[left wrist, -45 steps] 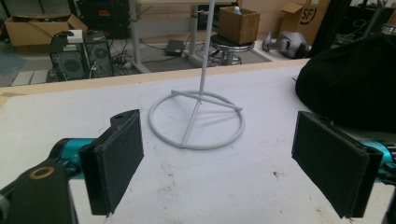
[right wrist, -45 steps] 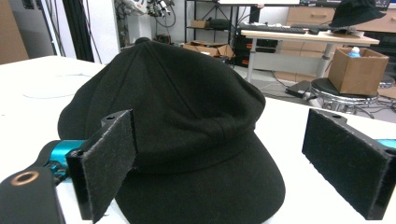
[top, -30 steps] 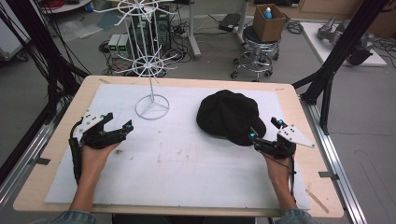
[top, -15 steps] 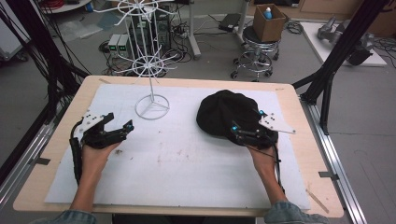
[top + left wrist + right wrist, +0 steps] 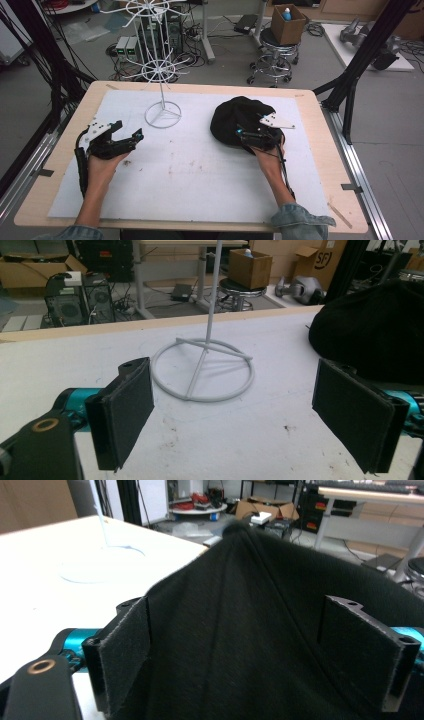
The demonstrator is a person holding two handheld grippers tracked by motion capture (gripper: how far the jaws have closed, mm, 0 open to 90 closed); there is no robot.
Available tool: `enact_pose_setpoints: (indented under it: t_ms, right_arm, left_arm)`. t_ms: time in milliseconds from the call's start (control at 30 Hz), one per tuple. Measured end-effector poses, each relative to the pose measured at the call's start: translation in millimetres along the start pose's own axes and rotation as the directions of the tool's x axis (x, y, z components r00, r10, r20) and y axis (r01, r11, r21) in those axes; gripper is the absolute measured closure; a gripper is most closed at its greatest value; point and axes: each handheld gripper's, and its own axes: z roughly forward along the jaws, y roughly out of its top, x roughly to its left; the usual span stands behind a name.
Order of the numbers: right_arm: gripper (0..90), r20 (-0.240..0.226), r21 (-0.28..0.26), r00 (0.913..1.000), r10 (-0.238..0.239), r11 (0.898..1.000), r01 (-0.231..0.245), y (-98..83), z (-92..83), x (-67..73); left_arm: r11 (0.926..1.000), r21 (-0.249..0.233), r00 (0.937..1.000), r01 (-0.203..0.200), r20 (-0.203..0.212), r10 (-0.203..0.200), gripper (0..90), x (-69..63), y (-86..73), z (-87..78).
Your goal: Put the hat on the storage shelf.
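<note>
A black cloth hat (image 5: 235, 112) lies on the white mat (image 5: 200, 170) at the right of the table. My right gripper (image 5: 242, 137) lies at its near edge and points left. In the right gripper view the hat (image 5: 240, 630) rises between the two pads of the right gripper (image 5: 250, 655). These jaws stand wide and have just been closing a little. My left gripper (image 5: 131, 129) rests open on the mat at the left, nothing between its pads. In the left gripper view the left gripper (image 5: 235, 415) faces a white wire stand (image 5: 200, 397), with the hat (image 5: 375, 335) at the right.
The white wire stand (image 5: 161, 90) rises from a ring base at the back middle of the mat. The wooden table edge (image 5: 200, 86) runs behind it. Black frame posts (image 5: 360, 55) stand at the right, and a stool with a cardboard box (image 5: 287, 22) is beyond the table.
My right gripper has moved left from the table's right side onto the near edge of the hat. The left gripper has stayed where it was.
</note>
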Motion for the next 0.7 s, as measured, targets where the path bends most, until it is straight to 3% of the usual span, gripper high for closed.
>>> enact_pose_setpoints:
  t_ms: [133, 367, 433, 467, 533, 600, 700]
  right_arm:
    - [16.3, 0.011, 0.032, 0.9996, 0.026, 0.999, -0.027, -3.9, 3.8, -3.6]
    - [30.0, 0.021, 0.071, 0.9991, 0.036, 0.997, -0.037, -5.2, 8.2, -5.5]
    - [39.8, 0.016, 0.083, 0.9997, 0.015, 0.996, -0.017, -3.5, 9.3, -3.6]
    - [39.8, 0.016, 0.083, 0.9997, 0.015, 0.996, -0.017, -3.5, 9.3, -3.6]
    - [49.6, 0.008, 0.098, 0.9999, -0.01, 0.995, 0.01, -1.6, 10.4, -0.7]
    - [52.0, 0.009, 0.105, 0.9998, -0.015, 0.994, 0.014, -0.6, 10.9, 0.4]
    - [64.2, 0.014, 0.114, 0.999, -0.043, 0.993, 0.041, 1.8, 12.0, 4.6]
  left_arm:
    - [1.0, -0.002, 1.0, -0.004, 0.003, 0.004, 16.8, -0.7, 0.7, 0.0]
    - [0.9999, -0.01, 1.0, 0.002, 0.004, -0.002, 16.9, -1.4, 2.5, -1.8]
    - [0.9999, -0.013, 1.0, 0.0, 0.006, 0.0, 16.9, -1.4, 3.2, -2.4]
    - [0.9999, -0.013, 1.0, 0.0, 0.006, 0.0, 16.8, -1.4, 3.2, -2.4]
    - [0.9999, -0.01, 1.0, 0.003, 0.005, -0.003, 16.9, -1.4, 2.9, -2.1]
    - [1.0, -0.009, 1.0, 0.003, 0.006, -0.003, 16.9, -1.2, 3.1, -2.4]
    - [0.9999, -0.016, 1.0, 0.005, 0.004, -0.005, 16.9, -0.4, 3.6, -3.4]
